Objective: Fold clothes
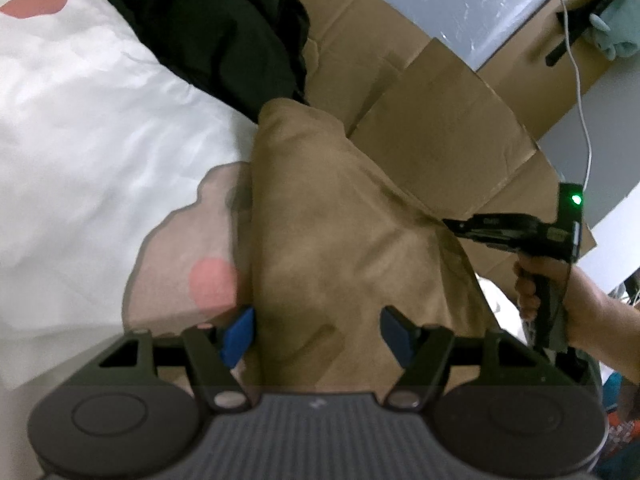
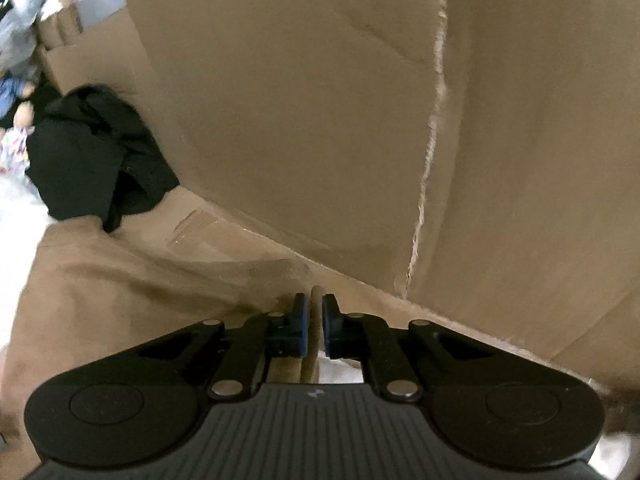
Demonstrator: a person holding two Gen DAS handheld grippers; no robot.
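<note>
Right tongs [image 2: 313,328] pinch the tan garment's [image 1: 340,240] edge beside cardboard [image 2: 320,100]; left tongs [image 1: 316,332] gape above it.

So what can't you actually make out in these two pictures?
- Tan garment: its type; left wrist view shows it bunched and blurred, its lower part hidden behind the left gripper.
- What the right gripper pinches: right wrist view shows only a thin tan edge between nearly closed fingers.
- Black clothing: a shapeless crumpled heap, blurred in the right wrist view.
</note>
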